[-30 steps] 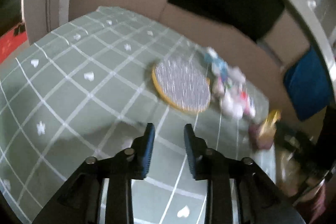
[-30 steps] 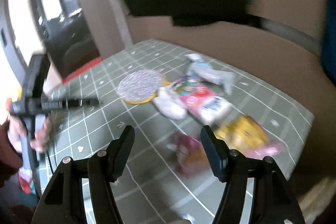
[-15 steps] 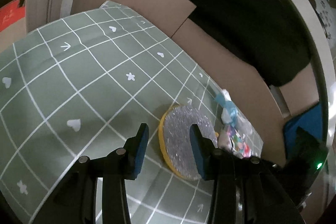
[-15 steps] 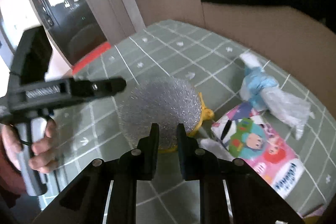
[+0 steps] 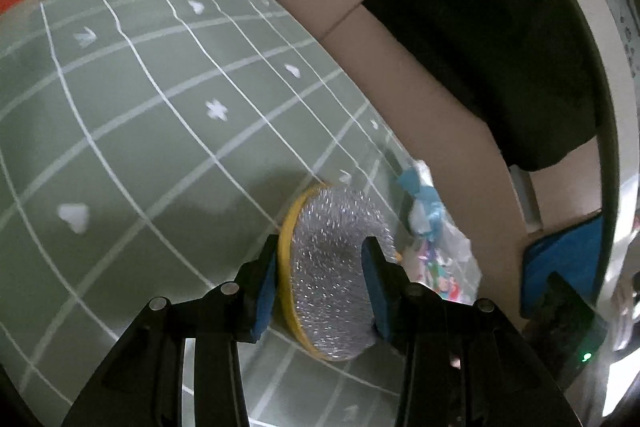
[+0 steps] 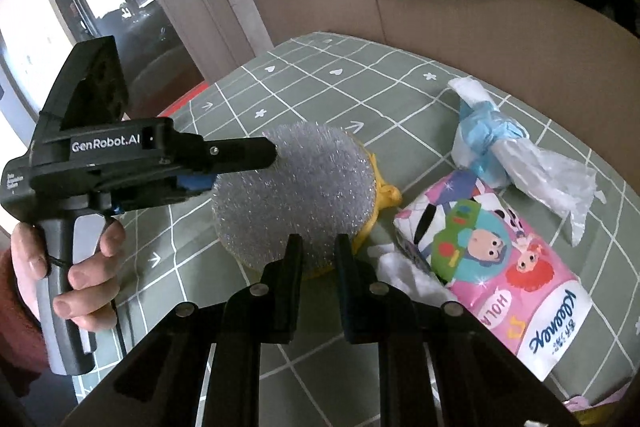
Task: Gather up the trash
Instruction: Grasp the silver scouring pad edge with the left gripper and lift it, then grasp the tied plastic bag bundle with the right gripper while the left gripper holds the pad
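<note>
A sage-green tablecloth (image 6: pixel 304 75) carries a white grid dotted with hearts, stars and arrows. The round scouring pad (image 6: pixel 296 187) glitters silver over a yellow backing (image 5: pixel 289 267) (blue pads (image 5: pixel 266 291) line the black fingers). The pink tissue pack (image 6: pixel 500 267) bears cartoon figures.

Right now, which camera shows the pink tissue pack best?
The right wrist view: the pink tissue pack lies unobstructed, its cartoon print and lettering legible. The left wrist view shows only a blurred colourful sliver beyond the scouring pad.
</note>
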`<state>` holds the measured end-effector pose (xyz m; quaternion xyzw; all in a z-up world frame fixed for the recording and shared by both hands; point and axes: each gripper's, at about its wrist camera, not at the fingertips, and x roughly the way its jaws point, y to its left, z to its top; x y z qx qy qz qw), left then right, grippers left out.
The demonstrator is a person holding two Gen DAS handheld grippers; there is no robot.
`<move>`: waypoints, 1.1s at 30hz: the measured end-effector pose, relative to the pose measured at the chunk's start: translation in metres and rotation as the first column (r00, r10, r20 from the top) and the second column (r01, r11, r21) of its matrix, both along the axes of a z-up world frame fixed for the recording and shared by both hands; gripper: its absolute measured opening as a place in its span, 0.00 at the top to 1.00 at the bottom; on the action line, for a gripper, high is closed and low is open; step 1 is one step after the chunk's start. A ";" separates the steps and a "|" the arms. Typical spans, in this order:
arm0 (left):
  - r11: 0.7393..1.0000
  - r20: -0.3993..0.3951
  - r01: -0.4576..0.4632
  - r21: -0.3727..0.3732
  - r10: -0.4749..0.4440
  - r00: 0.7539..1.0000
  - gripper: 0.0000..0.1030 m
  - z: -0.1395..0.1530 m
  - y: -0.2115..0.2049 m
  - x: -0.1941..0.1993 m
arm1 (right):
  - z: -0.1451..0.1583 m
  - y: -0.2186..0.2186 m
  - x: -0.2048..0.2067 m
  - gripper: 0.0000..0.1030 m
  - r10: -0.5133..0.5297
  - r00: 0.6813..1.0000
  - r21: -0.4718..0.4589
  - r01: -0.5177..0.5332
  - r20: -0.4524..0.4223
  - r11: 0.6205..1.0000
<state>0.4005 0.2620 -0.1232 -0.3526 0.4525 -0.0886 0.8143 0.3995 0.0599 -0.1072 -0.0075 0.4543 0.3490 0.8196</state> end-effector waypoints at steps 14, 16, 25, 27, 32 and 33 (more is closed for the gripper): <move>0.964 0.180 -0.017 0.265 -0.033 0.983 0.85 0.059 -0.044 -0.082 | 0.066 -0.069 0.000 0.39 -0.111 0.973 -0.006 0.114 0.203 0.993; 0.955 0.225 -0.030 0.296 -0.039 0.974 0.85 0.064 -0.050 -0.101 | 0.057 -0.074 0.019 0.39 -0.144 0.974 -0.029 0.151 0.176 0.988; 0.933 0.292 -0.081 0.351 -0.027 0.956 0.85 0.063 -0.046 -0.134 | 0.030 -0.043 0.067 0.39 -0.156 0.967 -0.095 0.178 0.201 0.979; 0.943 0.283 -0.083 0.322 -0.013 0.959 0.85 0.059 -0.043 -0.136 | 0.021 -0.031 0.081 0.39 -0.158 0.971 -0.154 0.186 0.177 0.970; 0.954 0.288 -0.093 0.284 0.007 0.958 0.85 0.055 -0.037 -0.140 | -0.003 -0.036 0.109 0.39 -0.228 0.974 -0.173 0.225 0.004 0.959; 0.955 0.289 -0.092 0.281 0.007 0.957 0.85 0.055 -0.036 -0.140 | -0.003 -0.041 0.109 0.39 -0.240 0.971 -0.148 0.236 -0.010 0.960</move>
